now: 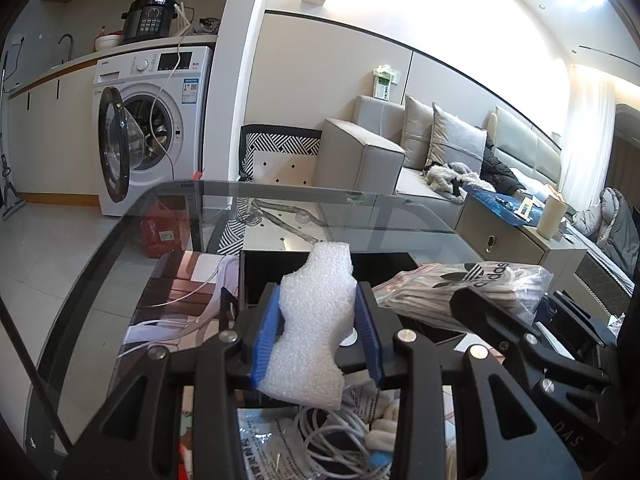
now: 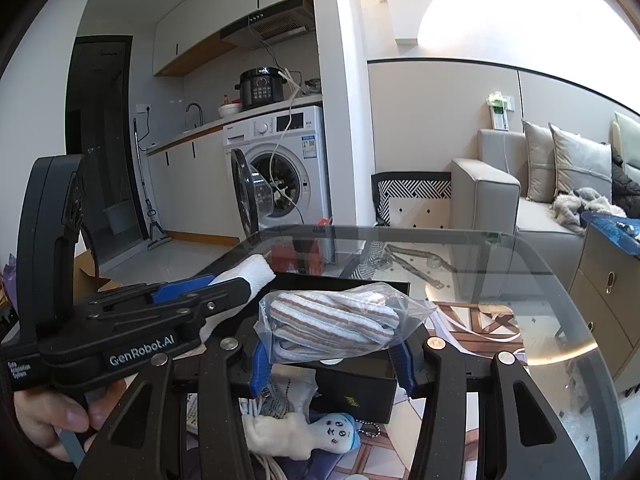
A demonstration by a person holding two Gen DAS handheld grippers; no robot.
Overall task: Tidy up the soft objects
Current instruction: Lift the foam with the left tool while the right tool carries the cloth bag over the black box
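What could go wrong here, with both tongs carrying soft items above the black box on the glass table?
1. The left tongs pinch the white foam piece only by its narrow waist; it could tear or slip out.
2. The right tongs grip the bagged striped cloths through slick plastic; the bag may slide free.
3. The two tongs sit close together and could collide over the black box.

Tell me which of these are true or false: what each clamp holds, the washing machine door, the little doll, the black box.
1. The left gripper clamps a white foam piece. True.
2. The right gripper holds a bare sock. False: it grips a clear bag of striped fabric.
3. The washing machine door is shut. False: it hangs open.
4. A small blue-hooded doll lies on the glass table. True.
5. The black box is red. False: black.
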